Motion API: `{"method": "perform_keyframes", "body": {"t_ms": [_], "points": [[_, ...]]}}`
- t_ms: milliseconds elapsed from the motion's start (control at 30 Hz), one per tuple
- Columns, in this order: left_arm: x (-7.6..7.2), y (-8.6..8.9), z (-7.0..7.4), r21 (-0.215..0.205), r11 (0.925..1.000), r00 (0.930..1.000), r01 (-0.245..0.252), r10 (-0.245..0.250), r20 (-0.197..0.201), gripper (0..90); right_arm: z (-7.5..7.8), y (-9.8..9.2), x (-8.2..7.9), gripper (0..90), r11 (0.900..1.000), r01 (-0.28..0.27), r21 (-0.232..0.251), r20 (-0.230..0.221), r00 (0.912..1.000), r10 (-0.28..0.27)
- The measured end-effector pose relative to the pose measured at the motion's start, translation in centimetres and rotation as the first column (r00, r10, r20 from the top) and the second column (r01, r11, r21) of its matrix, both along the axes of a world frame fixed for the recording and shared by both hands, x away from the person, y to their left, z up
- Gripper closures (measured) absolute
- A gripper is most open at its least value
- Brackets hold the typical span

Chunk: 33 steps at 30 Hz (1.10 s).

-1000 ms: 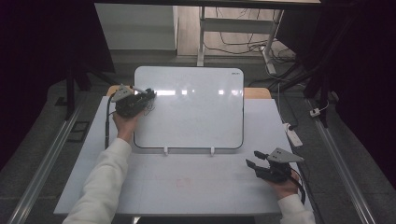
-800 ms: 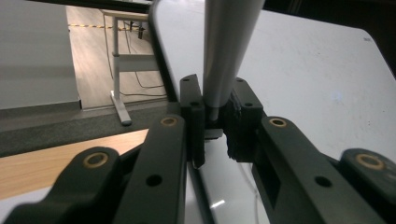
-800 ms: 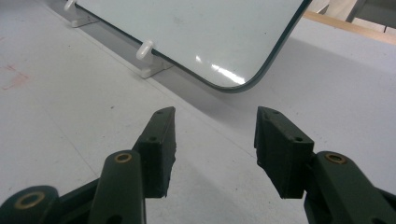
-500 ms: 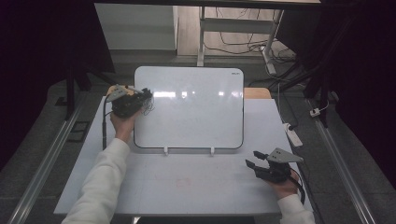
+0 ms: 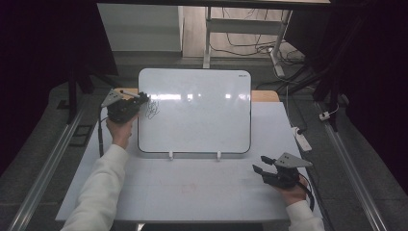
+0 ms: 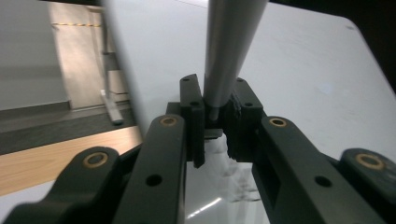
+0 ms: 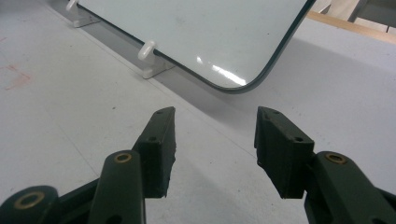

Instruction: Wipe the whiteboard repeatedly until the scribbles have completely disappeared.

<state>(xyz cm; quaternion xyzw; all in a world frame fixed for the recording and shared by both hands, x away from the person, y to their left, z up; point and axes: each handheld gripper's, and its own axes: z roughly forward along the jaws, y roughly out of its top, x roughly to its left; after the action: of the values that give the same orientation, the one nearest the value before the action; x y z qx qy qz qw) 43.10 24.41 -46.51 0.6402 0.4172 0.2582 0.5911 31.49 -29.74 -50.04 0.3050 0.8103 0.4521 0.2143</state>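
A white whiteboard (image 5: 197,110) leans tilted on the table, with a small black scribble (image 5: 153,109) near its upper left edge. My left gripper (image 5: 137,98) is at that edge, shut on a grey marker (image 6: 229,51) that runs up between its jaws toward the board (image 6: 303,70). In the left gripper view, the scribble shows just beyond the left gripper (image 6: 215,100). My right gripper (image 5: 260,164) rests low on the table at the front right, open with nothing between its jaws. The right gripper (image 7: 215,126) points at the board's lower corner (image 7: 196,32).
The board stands on two white feet (image 5: 170,155) on the pale grey table (image 5: 192,192). A wooden strip (image 5: 264,96) lies behind the board. A white power strip (image 5: 303,139) sits at the table's right edge. Metal rails run along both sides.
My left gripper has shifted a little to the left with the marker, and the black scribble now shows beside its tip. The right gripper has stayed in place.
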Motion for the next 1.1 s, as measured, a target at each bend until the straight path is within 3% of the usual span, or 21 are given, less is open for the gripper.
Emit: {"method": "perform_keyframes", "body": {"t_ms": [133, 233, 367, 467, 533, 667, 800, 867, 933, 1000, 1033, 1100], "points": [[0.1, -2.5, -0.2, 0.030, 0.9981, 0.9985, 0.054, -0.054, 0.008, 77.8, 0.0, 0.2, 0.0, 48.3, 1.000, 0.000, -0.002, 0.001, 1.0000, 0.000], [-0.1, -2.3, -0.2, 0.034, 0.9979, 0.9984, 0.056, -0.056, 0.005, 77.8, 0.0, 0.1, 0.1, 48.2, 1.000, -0.001, -0.005, -0.003, 1.0000, 0.001], [-0.7, 1.7, -0.1, 0.001, 0.9988, 0.9988, -0.050, 0.050, 0.000, 77.8, -0.1, 0.1, 0.1, 48.2, 1.000, -0.002, -0.005, -0.003, 1.0000, 0.002], [-0.8, 2.7, -0.3, -0.024, 0.9975, 0.9978, -0.066, 0.066, -0.007, 77.8, 0.0, 0.1, 0.0, 48.3, 1.000, -0.004, -0.005, -0.002, 1.0000, 0.004], [-0.9, 2.4, -0.4, -0.024, 0.9975, 0.9978, -0.066, 0.066, -0.005, 77.8, 0.0, 0.2, 0.0, 48.3, 1.000, -0.004, -0.004, -0.002, 1.0000, 0.004], [-0.6, -1.4, -0.7, 0.001, 0.9998, 0.9998, 0.021, -0.021, 0.005, 77.8, 0.0, 0.3, 0.0, 48.3, 1.000, -0.004, -0.007, -0.001, 1.0000, 0.004], [-0.6, -3.2, -0.8, 0.027, 0.9978, 0.9982, 0.060, -0.060, 0.004, 77.7, -0.1, 0.3, 0.1, 48.2, 1.000, -0.002, -0.009, -0.001, 1.0000, 0.002], [-0.7, -2.8, -0.7, 0.036, 0.9979, 0.9985, 0.055, -0.055, 0.003, 77.8, -0.1, 0.3, 0.1, 48.2, 1.000, -0.003, -0.008, -0.006, 1.0000, 0.003], [-1.0, -1.4, -0.6, 0.038, 0.9991, 0.9999, 0.016, -0.016, 0.001, 77.8, -0.1, 0.3, 0.1, 48.2, 1.000, -0.005, -0.008, -0.006, 1.0000, 0.005], [-1.1, -0.5, -0.6, 0.029, 0.9996, 1.0000, -0.005, 0.005, -0.001, 77.8, -0.1, 0.3, 0.1, 48.2, 1.000, -0.005, -0.009, -0.005, 1.0000, 0.005], [-1.4, 1.1, -0.6, 0.011, 0.9990, 0.9991, -0.042, 0.043, -0.005, 77.8, -0.1, 0.3, 0.0, 48.2, 1.000, -0.006, -0.008, -0.004, 1.0000, 0.006], [-1.5, 1.6, -0.7, 0.007, 0.9987, 0.9987, -0.051, 0.051, -0.009, 77.8, -0.1, 0.3, 0.0, 48.2, 1.000, -0.008, -0.009, -0.003, 1.0000, 0.008]]}}
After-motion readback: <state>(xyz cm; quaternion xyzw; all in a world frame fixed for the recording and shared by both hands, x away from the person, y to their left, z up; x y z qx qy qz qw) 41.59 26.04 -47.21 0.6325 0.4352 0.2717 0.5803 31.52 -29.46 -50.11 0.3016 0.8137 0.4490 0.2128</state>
